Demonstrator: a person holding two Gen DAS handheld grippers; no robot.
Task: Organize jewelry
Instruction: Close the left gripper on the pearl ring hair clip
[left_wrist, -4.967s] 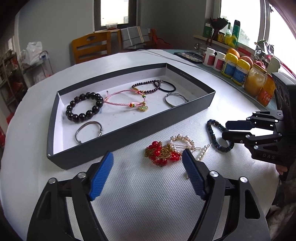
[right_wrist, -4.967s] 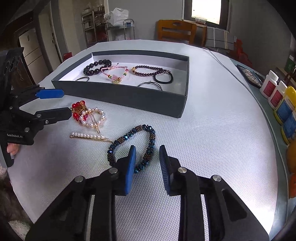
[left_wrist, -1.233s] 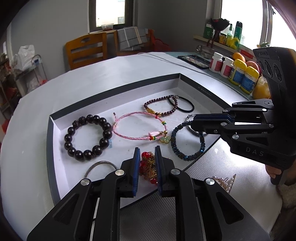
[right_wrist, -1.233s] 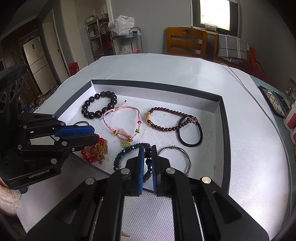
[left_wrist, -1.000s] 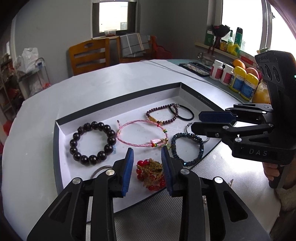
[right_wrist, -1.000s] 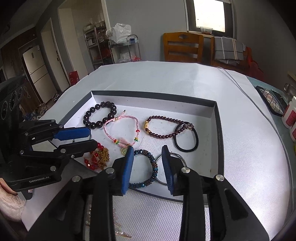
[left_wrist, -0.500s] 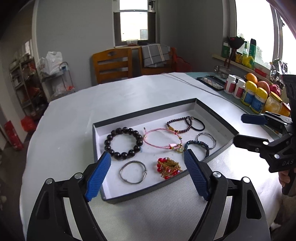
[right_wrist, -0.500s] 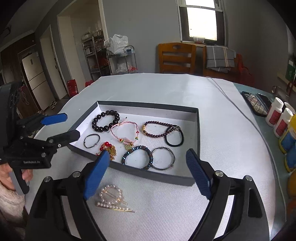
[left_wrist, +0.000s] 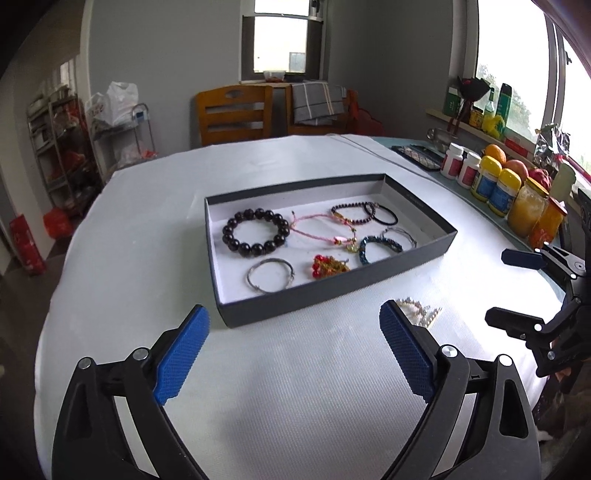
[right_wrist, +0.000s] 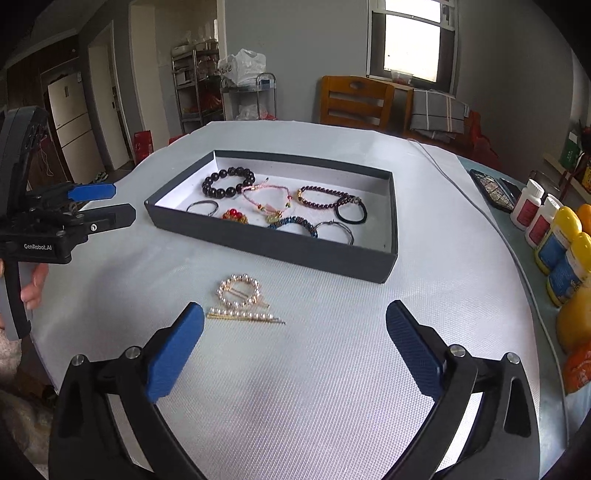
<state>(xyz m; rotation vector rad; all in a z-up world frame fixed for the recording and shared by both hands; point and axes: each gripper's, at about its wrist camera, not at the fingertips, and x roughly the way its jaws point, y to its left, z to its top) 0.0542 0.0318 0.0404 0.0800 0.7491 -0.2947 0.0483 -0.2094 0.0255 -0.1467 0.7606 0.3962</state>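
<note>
A dark grey box (left_wrist: 332, 291) (right_wrist: 277, 245) with a white floor holds several bracelets. Among them lie a red-and-gold bead cluster (left_wrist: 328, 266) (right_wrist: 234, 215) and a blue beaded bracelet (left_wrist: 376, 243) (right_wrist: 295, 223). On the tablecloth in front of the box lie a round pearl hair clip (right_wrist: 238, 291) and a straight pearl clip (right_wrist: 245, 316). My left gripper (left_wrist: 293, 332) (right_wrist: 103, 203) hangs before the box, its jaws opening with nothing between them. My right gripper (right_wrist: 295, 325) (left_wrist: 513, 288) hovers just short of the pearl clips, its jaws also opening and empty.
The round table wears a white textured cloth (right_wrist: 332, 369). Pill bottles and jars (left_wrist: 495, 184) (right_wrist: 561, 251) line its right edge, beside a dark flat case (right_wrist: 491, 188) and a thin cable (right_wrist: 443, 166). Wooden chairs (left_wrist: 232, 114) stand behind. A person's hand (right_wrist: 33, 288) holds the left gripper.
Both grippers have opened wide, leaving the red cluster and the blue bracelet in the box. Both have drawn back from the box towards the table's near side.
</note>
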